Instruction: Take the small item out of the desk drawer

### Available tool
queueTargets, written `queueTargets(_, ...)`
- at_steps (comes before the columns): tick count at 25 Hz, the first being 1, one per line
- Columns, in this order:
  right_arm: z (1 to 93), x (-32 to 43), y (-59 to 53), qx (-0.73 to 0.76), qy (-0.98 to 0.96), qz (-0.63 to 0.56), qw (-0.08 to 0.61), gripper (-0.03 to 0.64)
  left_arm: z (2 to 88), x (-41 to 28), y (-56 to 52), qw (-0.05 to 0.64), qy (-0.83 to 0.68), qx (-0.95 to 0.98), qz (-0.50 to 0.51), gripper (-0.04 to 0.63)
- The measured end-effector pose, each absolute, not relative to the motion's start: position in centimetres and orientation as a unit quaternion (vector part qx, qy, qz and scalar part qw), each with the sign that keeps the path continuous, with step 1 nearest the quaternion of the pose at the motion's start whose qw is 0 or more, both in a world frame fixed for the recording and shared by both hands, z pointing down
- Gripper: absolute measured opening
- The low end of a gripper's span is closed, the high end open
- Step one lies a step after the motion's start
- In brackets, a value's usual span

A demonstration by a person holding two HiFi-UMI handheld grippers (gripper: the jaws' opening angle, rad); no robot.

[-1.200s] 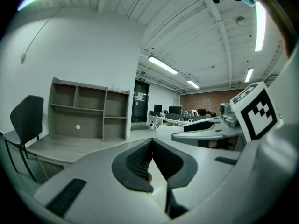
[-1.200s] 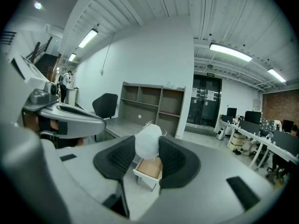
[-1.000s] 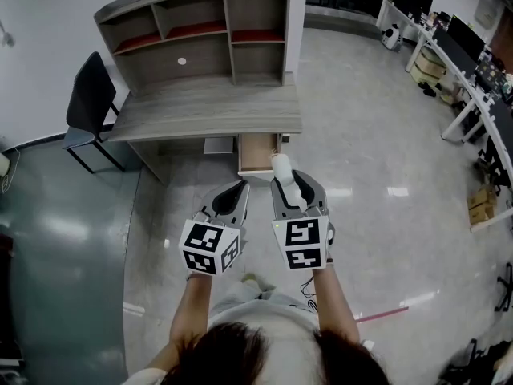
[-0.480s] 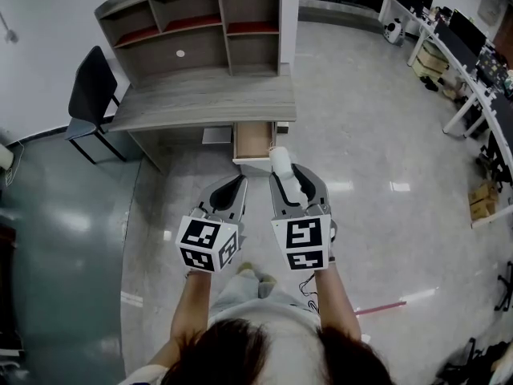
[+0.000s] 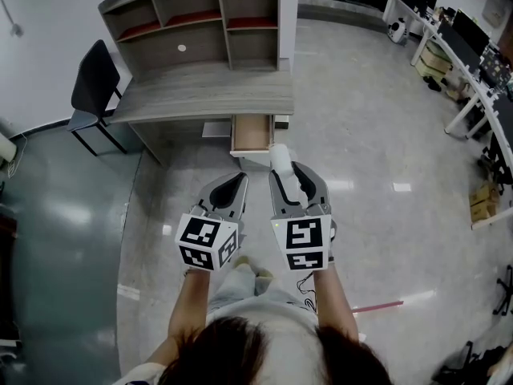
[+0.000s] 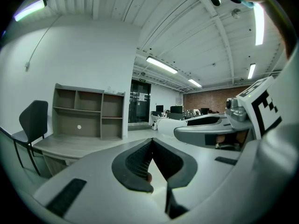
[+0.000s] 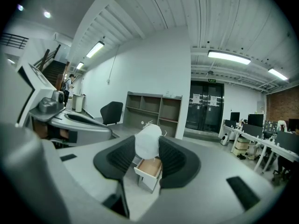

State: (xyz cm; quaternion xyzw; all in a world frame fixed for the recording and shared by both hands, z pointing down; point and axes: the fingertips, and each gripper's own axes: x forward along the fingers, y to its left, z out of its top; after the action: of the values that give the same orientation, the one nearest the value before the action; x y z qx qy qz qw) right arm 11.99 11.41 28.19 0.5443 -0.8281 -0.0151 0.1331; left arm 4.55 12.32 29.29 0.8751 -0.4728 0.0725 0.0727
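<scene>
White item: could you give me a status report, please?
Left gripper shut, empty. Right gripper holding white item, clear of open drawer. Nothing blocking.

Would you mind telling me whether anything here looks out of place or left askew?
Only the desk drawer: it hangs pulled open under the desk, seemingly empty, while the right gripper holds the small white item well clear of it. Nothing looks spilled or damaged.

Both bare forearms reach forward side by side, level with each other. The left gripper (image 5: 241, 180) points ahead, its jaws seemingly meeting at the tips with nothing between. The right gripper (image 5: 286, 175) clamps a small white item (image 5: 280, 160).
</scene>
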Motion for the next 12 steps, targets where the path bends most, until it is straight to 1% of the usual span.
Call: queueTargets(12,27.6,13.5,11.2,0.554,-0.824,-0.014,0.115,0.17,28.8,5.6,11.9,0.065,-0.468,0.878,0.079,0.015)
